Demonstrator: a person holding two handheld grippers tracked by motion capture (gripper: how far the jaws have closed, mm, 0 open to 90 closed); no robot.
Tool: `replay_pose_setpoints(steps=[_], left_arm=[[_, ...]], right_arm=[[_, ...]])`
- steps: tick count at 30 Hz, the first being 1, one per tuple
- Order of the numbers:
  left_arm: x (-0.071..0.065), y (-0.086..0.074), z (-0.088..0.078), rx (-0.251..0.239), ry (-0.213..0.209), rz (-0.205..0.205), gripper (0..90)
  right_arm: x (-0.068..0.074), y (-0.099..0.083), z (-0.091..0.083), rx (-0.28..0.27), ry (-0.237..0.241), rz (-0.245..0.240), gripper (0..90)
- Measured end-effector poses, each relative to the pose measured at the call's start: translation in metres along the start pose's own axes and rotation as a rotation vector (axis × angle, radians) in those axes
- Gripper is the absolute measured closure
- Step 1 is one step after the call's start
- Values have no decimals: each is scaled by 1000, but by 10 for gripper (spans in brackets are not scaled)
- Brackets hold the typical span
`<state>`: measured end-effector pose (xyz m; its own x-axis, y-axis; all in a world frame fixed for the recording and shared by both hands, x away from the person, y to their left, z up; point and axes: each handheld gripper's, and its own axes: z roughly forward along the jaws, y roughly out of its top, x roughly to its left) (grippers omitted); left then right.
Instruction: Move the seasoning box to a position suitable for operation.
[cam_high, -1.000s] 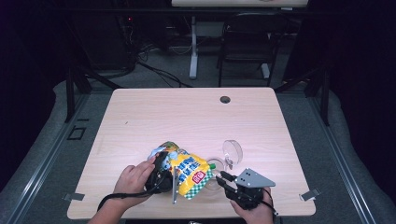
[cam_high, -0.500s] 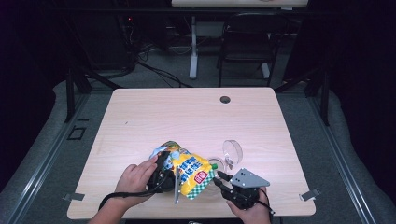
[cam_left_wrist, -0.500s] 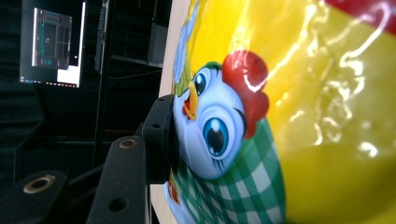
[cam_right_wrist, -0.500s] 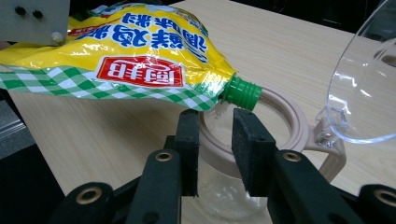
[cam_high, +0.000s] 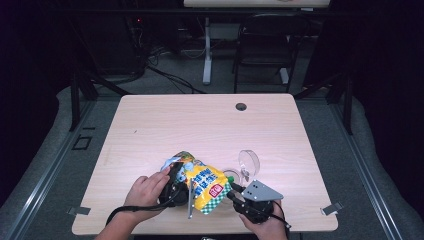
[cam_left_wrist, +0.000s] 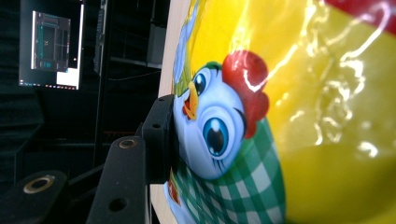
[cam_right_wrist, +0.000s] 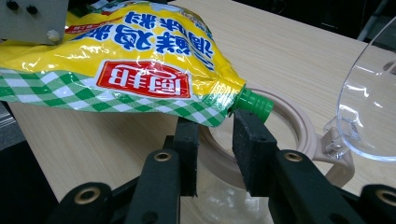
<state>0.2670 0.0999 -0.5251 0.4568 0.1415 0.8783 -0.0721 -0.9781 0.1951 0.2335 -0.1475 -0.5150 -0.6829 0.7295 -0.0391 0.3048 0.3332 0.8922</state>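
far table (cam_high: 200, 120): free | near edge: pouch (cam_high: 210, 187), jar (cam_high: 248, 162) block

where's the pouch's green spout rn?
In the right gripper view, the green spout hangs over the round container's rim, just above the right gripper.

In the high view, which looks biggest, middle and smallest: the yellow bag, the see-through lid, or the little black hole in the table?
Biggest to smallest as they look in the high view:
1. yellow bag
2. see-through lid
3. black hole
The hole lies farther from the camera, but it looks much smaller, so the order seems safe.
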Motion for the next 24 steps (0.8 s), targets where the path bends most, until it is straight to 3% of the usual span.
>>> replay_pose_setpoints(steps=[24], left_arm=[[1,0,-2,11,17,25,545]], right_arm=[[3,1,3,7,7,-10,704]])
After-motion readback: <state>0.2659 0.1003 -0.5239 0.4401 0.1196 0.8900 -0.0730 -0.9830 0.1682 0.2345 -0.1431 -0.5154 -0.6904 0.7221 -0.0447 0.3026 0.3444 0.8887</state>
